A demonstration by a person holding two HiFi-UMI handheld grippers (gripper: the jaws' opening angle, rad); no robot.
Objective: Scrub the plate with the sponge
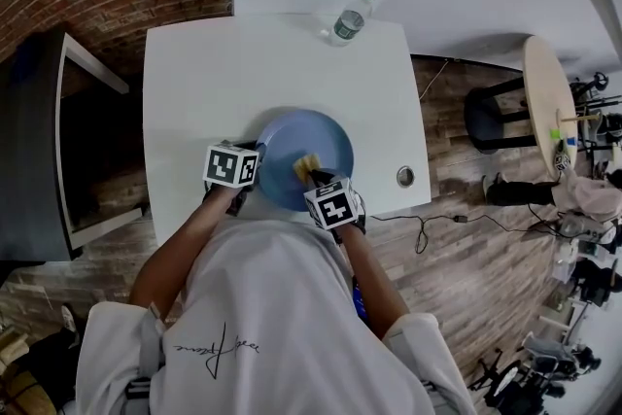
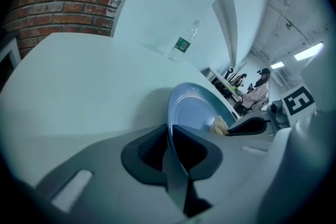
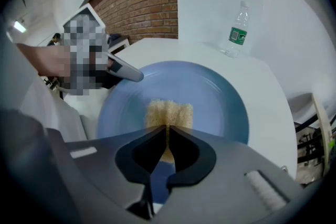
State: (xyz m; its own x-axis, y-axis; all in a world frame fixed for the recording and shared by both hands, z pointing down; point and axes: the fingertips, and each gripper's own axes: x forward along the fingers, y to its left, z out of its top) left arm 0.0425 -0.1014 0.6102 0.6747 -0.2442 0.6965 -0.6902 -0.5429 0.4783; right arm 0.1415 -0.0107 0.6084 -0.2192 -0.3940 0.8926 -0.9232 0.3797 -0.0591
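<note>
A blue plate point(image 1: 326, 136) lies on the white table point(image 1: 194, 83) near its front edge. My left gripper point(image 1: 259, 157) is at the plate's left rim. In the left gripper view the left gripper point(image 2: 169, 131) is shut on the rim of the plate point(image 2: 197, 107), which runs between the jaws. My right gripper point(image 1: 317, 178) is shut on a tan sponge point(image 1: 306, 167). In the right gripper view the right gripper point(image 3: 168, 131) pinches the sponge point(image 3: 169, 113) over the middle of the plate point(image 3: 215, 92). The sponge point(image 2: 218, 124) shows on the plate from the left side too.
A clear water bottle point(image 1: 348, 19) stands at the table's far edge, also seen as the bottle point(image 3: 237, 31) beyond the plate. A round cable hole point(image 1: 405, 176) is in the table's right front corner. A dark cabinet point(image 1: 39, 141) stands to the left.
</note>
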